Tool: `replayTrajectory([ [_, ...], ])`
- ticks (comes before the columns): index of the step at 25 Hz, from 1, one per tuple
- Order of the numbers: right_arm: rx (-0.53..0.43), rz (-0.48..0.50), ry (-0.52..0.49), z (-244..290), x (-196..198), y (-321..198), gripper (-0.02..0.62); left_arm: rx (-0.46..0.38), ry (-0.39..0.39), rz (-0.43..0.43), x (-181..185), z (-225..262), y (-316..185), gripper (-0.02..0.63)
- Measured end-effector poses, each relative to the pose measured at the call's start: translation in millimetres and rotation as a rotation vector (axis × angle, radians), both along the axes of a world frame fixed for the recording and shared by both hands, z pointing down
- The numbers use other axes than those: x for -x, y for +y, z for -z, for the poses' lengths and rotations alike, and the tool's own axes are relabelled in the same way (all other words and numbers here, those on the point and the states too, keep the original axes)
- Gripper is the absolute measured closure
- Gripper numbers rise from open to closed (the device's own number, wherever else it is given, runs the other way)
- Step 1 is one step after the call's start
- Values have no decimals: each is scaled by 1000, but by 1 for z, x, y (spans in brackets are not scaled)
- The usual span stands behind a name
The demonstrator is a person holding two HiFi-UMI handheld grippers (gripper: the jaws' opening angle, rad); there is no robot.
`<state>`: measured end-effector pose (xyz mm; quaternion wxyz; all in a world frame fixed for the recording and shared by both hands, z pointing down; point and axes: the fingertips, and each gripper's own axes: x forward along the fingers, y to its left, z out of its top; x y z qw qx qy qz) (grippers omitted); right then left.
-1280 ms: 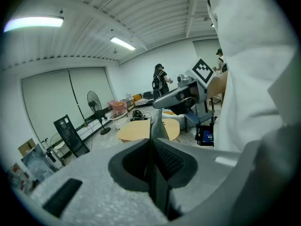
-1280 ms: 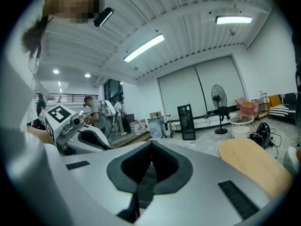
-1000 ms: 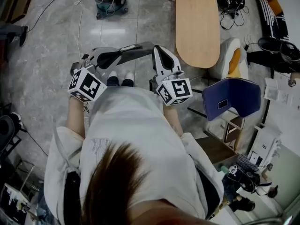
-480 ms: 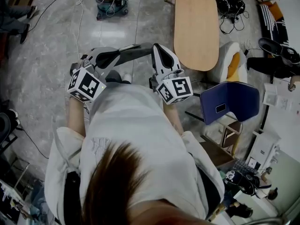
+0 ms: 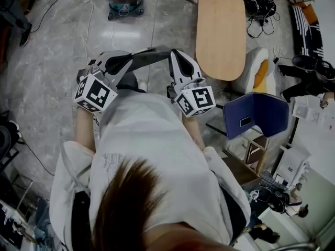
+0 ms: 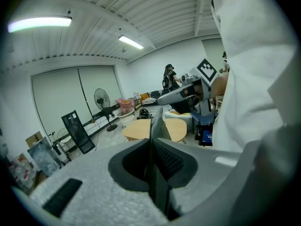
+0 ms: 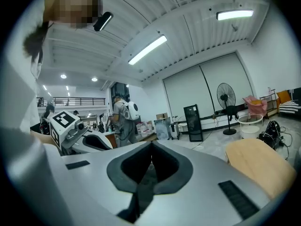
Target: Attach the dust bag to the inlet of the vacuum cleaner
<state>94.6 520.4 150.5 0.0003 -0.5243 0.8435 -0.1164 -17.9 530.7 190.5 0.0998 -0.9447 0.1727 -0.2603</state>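
Note:
The vacuum cleaner (image 5: 124, 7), red on a dark wheeled base, stands on the floor far ahead at the top of the head view. My left gripper (image 5: 137, 56) is held at chest height and points right. It is shut on a thin dark grey sheet (image 5: 157, 51), perhaps the dust bag, which reaches toward the right gripper. In the left gripper view the sheet (image 6: 154, 121) stands edge-on between the jaws of the left gripper (image 6: 151, 139). My right gripper (image 5: 176, 54) is shut with nothing in it, and in its own view the right gripper (image 7: 151, 146) shows its pads together.
A long oval wooden table (image 5: 220, 25) stands ahead on the right, with a blue chair (image 5: 259, 109) nearer me. Cables (image 5: 89, 20) trail over the stone floor by the vacuum. A standing fan (image 7: 226, 98) and another person (image 7: 121, 114) show in the right gripper view.
Both grippers keep the same pose before my chest. My feet have shifted under them as I step, and the chair and floor have slid slightly in the head view.

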Motion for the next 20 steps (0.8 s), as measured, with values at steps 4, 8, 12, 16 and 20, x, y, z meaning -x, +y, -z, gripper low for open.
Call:
replayTrajectory([
  [4,3,-10,-10,-2,7,-31,593,8,7,-12,8,-4,-30,569],
  [8,3,-17,-27,1,21,-72,594,11,14,-21,20,0,-68,568],
  [12,13,-18,-41,8,42,-112,592,14,15,-32,38,9,-106,569],
  [16,12,-30,-35,12,59,-142,594,17,10,-39,59,9,-139,569],
  [20,-5,-39,-45,14,64,-156,594,16,-6,-35,72,3,-159,569],
])
